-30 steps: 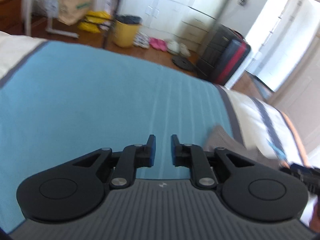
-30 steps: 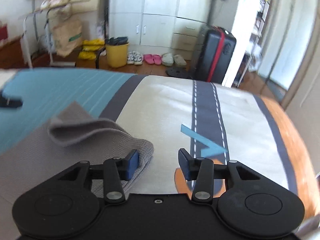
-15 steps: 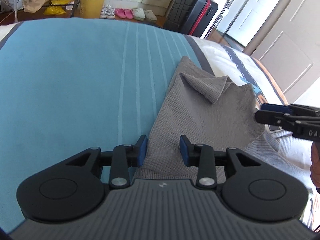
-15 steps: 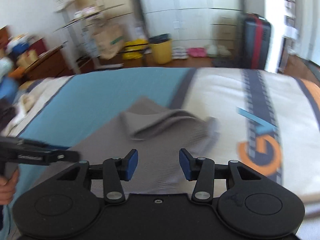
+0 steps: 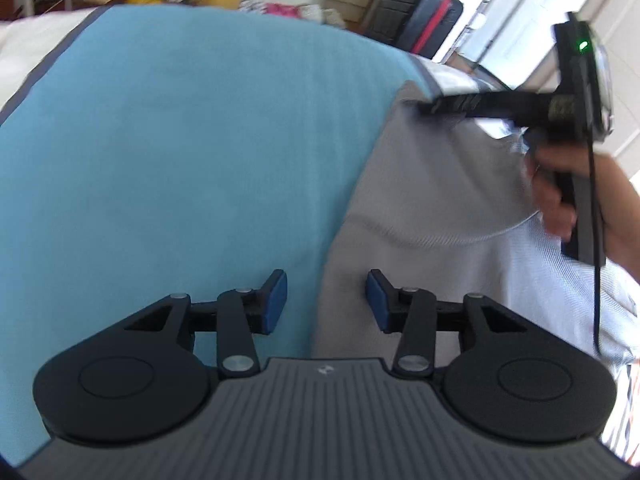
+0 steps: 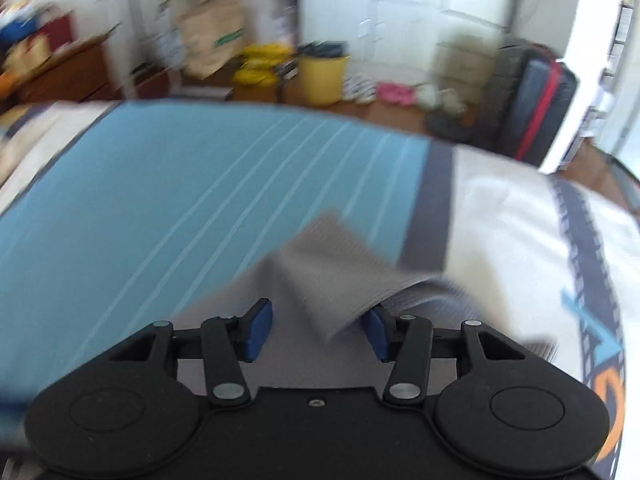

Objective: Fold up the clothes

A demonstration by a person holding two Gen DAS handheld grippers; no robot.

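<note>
1. My left claw [image 5: 326, 300] is spread wide with nothing between its blue pads. It hangs low over the near left edge of the grey waffle-knit garment [image 5: 420, 200], one pad above the cloth and the other above the teal bedspread [image 5: 180, 140].
2. The garment lies flat on the bed, along the line where the teal panel meets the white patterned part of the cover [image 6: 520, 220].
3. In the left wrist view, my right claw [image 5: 424, 109] reaches in from the right at the garment's far corner. A hand [image 5: 556, 196] grips its handle, and a green light glows on its body.
4. The blur keeps me from telling from that view whether its tips touch the cloth.
5. In the right wrist view, the right claw [image 6: 316, 328] is also spread apart. A raised fold of the grey cloth [image 6: 340, 264] stands between its pads and covers part of the right pad [image 6: 376, 332].
6. Beyond the bed I see a yellow bin [image 6: 322, 78] and a black suitcase with a red stripe [image 6: 532, 108] on the floor.
</note>
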